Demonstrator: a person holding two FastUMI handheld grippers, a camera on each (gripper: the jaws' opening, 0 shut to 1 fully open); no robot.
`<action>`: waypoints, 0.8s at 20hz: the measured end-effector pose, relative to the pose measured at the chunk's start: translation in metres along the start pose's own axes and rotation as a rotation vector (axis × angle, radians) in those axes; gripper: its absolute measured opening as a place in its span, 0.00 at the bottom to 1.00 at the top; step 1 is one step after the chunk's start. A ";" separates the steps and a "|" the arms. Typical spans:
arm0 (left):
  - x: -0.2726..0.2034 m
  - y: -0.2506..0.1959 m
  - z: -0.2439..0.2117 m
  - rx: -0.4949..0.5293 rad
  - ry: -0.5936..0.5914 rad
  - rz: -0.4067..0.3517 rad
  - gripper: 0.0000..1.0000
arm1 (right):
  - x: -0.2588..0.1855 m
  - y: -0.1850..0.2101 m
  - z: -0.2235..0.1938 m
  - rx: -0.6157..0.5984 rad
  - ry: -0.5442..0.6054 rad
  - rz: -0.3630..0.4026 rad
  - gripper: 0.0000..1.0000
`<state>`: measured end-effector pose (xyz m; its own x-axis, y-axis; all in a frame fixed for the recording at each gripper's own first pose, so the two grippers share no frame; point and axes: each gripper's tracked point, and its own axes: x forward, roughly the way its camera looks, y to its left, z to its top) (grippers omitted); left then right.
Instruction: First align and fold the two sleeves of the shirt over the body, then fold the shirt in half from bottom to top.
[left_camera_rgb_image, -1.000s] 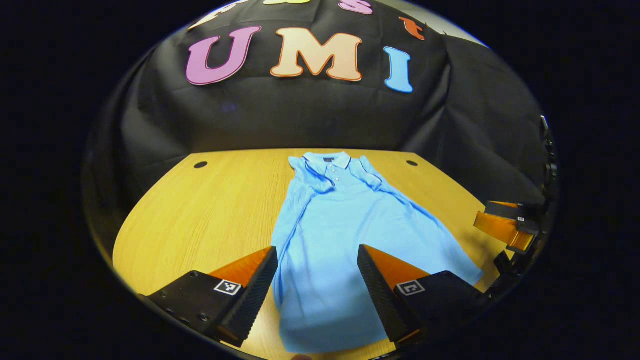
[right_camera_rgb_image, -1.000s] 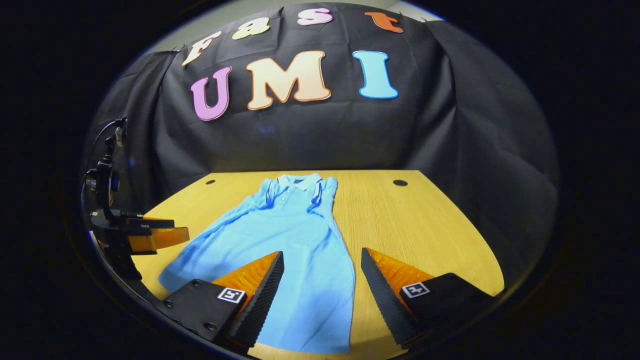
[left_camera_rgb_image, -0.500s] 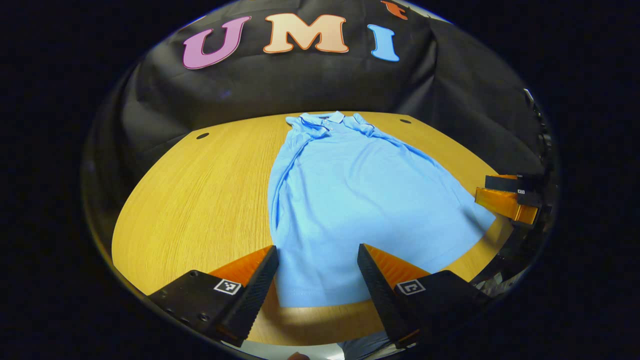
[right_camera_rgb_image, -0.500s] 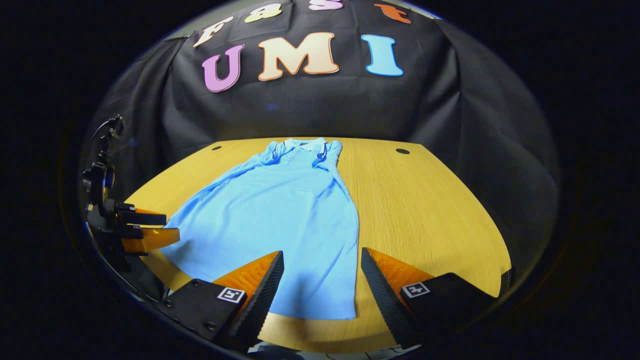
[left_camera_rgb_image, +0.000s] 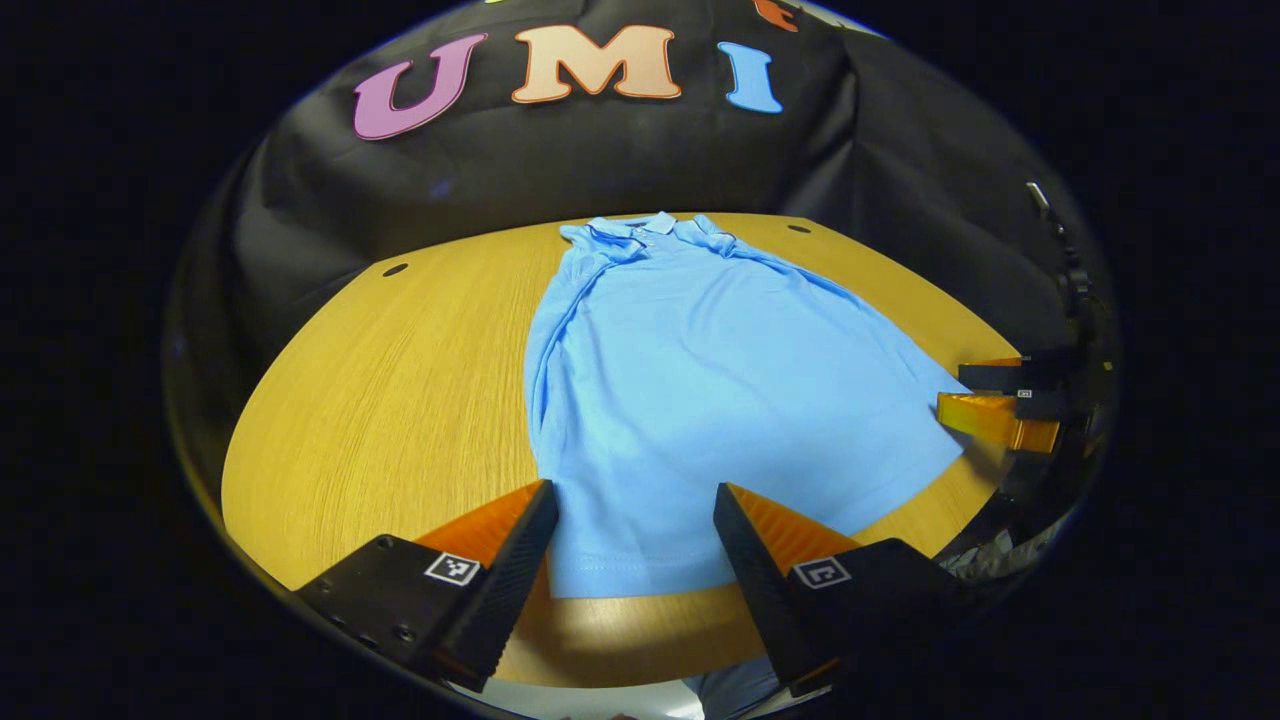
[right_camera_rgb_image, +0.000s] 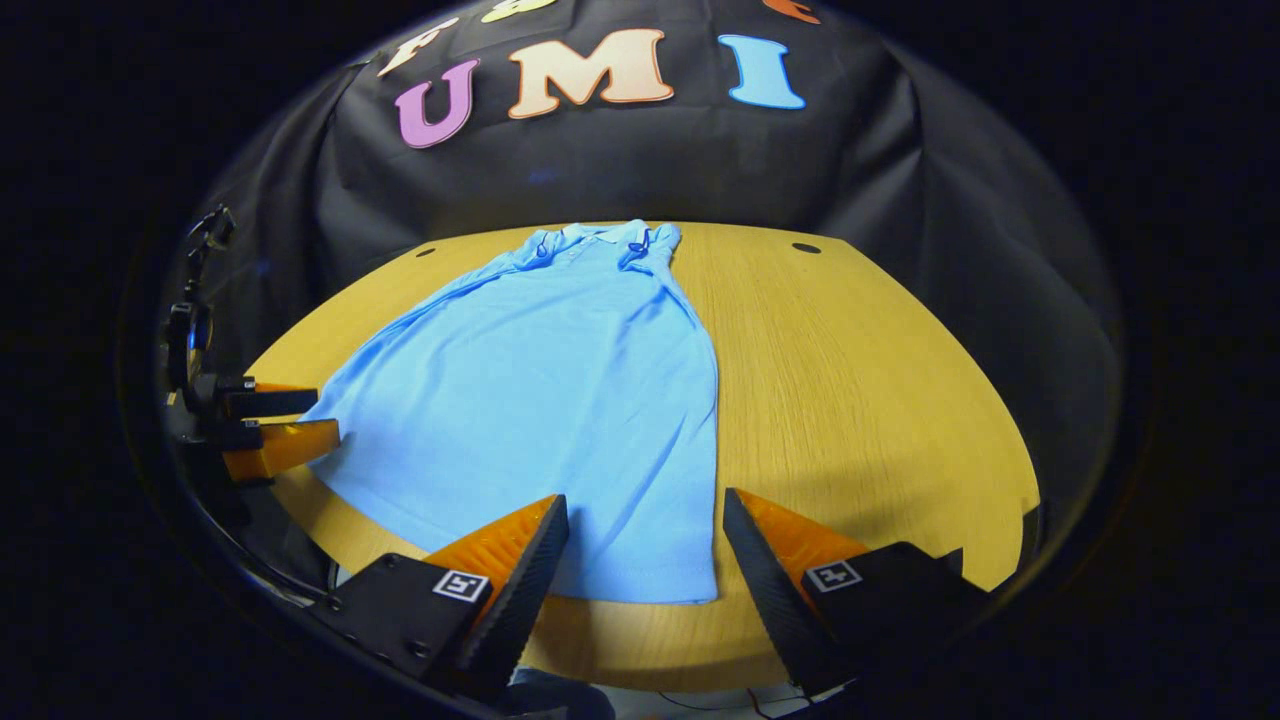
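**A:** Left gripper view first. What do you have?

**B:** My left gripper (left_camera_rgb_image: 632, 540) sits at the bottom of the frame, fingers apart, holding nothing. The shirt (left_camera_rgb_image: 700, 400) lies flat on the table (left_camera_rgb_image: 400, 400), collar (left_camera_rgb_image: 640, 226) at upper centre, hem (left_camera_rgb_image: 640, 580) just above my fingertips. A second ago the hem ran out of the bottom of the frame; now bare wood shows below it, so I've drawn back and tilted down. The right gripper (left_camera_rgb_image: 990, 400) shows at the right edge, near the shirt's corner.

**A:** Right gripper view?

**B:** Same story. My right gripper (right_camera_rgb_image: 645, 545) is open and empty at the bottom, the hem (right_camera_rgb_image: 640, 595) between its fingers with wood below, where before the cloth reached the frame's bottom. The left gripper (right_camera_rgb_image: 285, 425) is at the left edge, just beside the shirt's (right_camera_rgb_image: 560, 400) corner.

**A:** Meaning?

**B:** The sleeves (right_camera_rgb_image: 655, 248) look tucked in by the collar. I judge both hands are lining up on the hem for the bottom-to-top fold, not yet begun.
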<state>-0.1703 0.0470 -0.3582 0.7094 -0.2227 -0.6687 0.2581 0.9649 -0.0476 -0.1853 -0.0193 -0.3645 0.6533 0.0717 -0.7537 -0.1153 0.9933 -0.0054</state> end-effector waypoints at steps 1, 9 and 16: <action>0.002 -0.003 0.001 0.002 -0.014 -0.012 0.94 | 0.000 0.006 0.000 0.004 -0.001 0.022 0.92; 0.008 -0.023 0.004 -0.140 -0.044 -0.078 0.00 | 0.001 0.030 -0.002 -0.001 0.048 0.053 0.03; 0.008 -0.022 0.034 -0.206 -0.001 -0.125 0.00 | 0.003 0.038 0.033 0.152 0.048 0.086 0.02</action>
<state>-0.1484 0.0196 -0.3372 0.6811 -0.3419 -0.6475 0.2047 0.9380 -0.2799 -0.1624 0.0220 -0.3454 0.6092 0.1564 -0.7775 -0.0523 0.9862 0.1574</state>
